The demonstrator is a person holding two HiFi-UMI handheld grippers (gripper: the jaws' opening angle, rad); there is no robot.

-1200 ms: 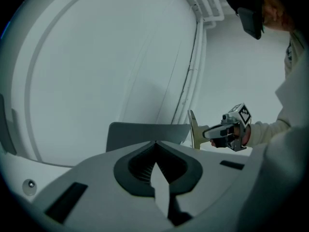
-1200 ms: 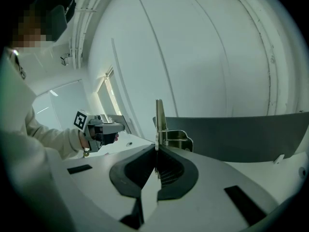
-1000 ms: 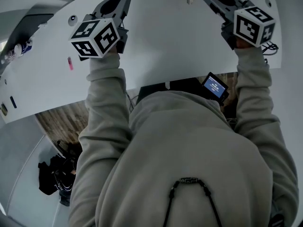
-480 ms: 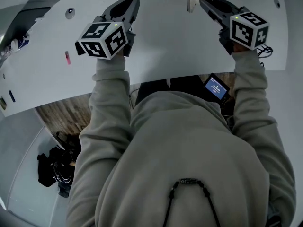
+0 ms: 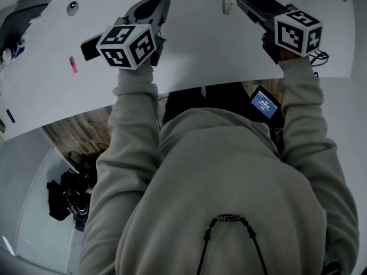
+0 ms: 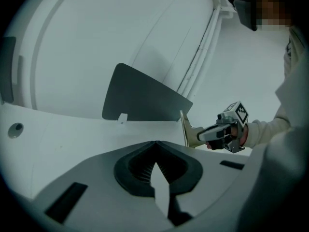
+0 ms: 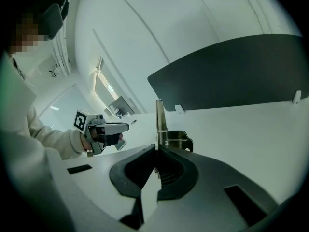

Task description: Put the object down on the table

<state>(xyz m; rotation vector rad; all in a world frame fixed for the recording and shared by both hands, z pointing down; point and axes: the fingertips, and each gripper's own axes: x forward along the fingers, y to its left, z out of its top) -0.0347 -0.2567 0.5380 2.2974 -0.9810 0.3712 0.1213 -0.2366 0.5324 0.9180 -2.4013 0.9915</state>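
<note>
Right hand-held gripper (image 7: 156,149) is clamping a thin metal bracket (image 7: 160,115) (upright) over the surface (image 5: 195,50); left hand-held gripper (image 6: 155,144) is hovering closed, empty.

head view: above person (image 5: 229,182), steeply down on table (image 5: 200,44) | left gripper view: low, close over table, faces right gripper (image 6: 190,138) | right gripper view: opposite, faces left gripper (image 7: 124,126) | all 3 share table

My table (image 5: 195,56) is smooth matt white, and the panel (image 7: 231,76) at its far edge is matt dark grey. The thin plate (image 7: 160,117) looks like dull brushed metal, pinched in my right gripper (image 7: 156,151) of matt grey plastic with black ribbed pads (image 7: 169,170). Below the table's near edge I see the grained wood floor (image 5: 74,139) and my soft cloth hoodie (image 5: 229,182).
</note>
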